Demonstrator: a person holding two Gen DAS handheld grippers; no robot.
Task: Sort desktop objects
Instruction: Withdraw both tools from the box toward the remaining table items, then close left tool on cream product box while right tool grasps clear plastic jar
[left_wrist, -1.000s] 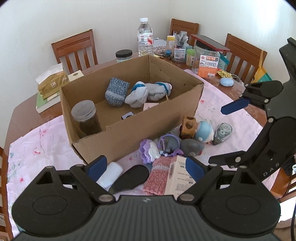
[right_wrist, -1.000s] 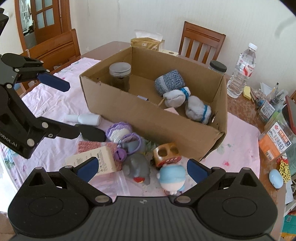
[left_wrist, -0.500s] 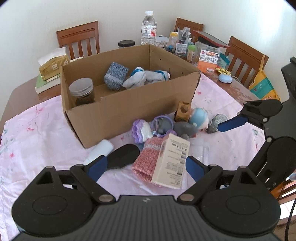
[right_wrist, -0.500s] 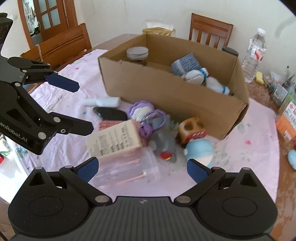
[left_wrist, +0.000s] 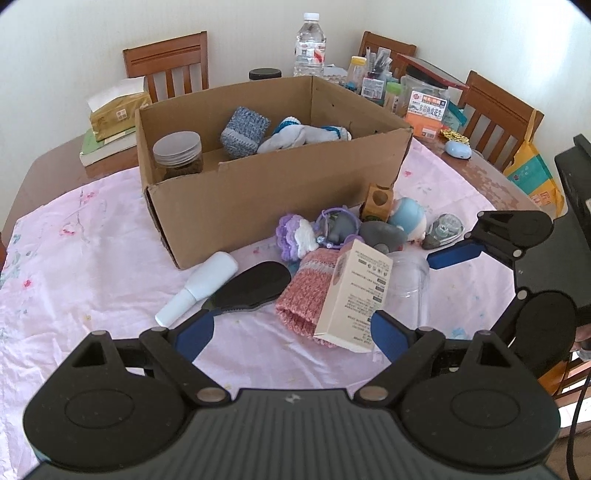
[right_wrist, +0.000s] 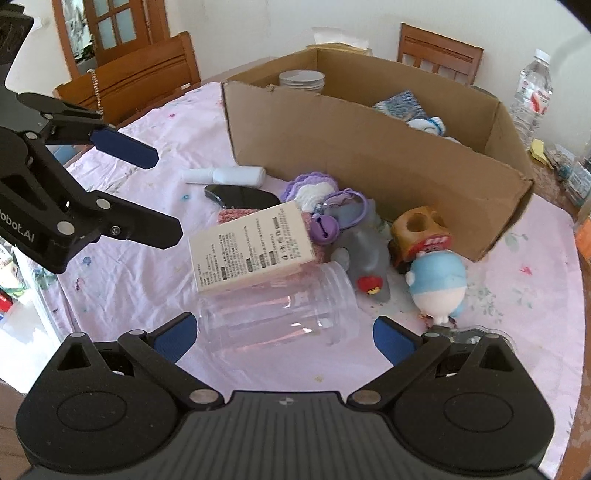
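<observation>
Both jaws stand wide and hold nothing. The right gripper (right_wrist: 284, 330) sits low in its frame directly behind the clear jar (right_wrist: 277, 306), which lies on its side between the blue fingertips with its long axis running left to right across the frame, mouth toward the right. The left gripper (left_wrist: 291, 330) faces the printed carton (left_wrist: 352, 299), which leans on the pink knit sock (left_wrist: 308, 288) just beyond its fingers. The right gripper is judged nearer to the jar and better lined up for a grasp. The cardboard box (right_wrist: 369, 155) fills the upper centre and already holds a lidded jar (left_wrist: 179, 155) and socks. Carton print is too small to read. "obot.AI" is legible on the left gripper body at the left edge of the right view.
</observation>
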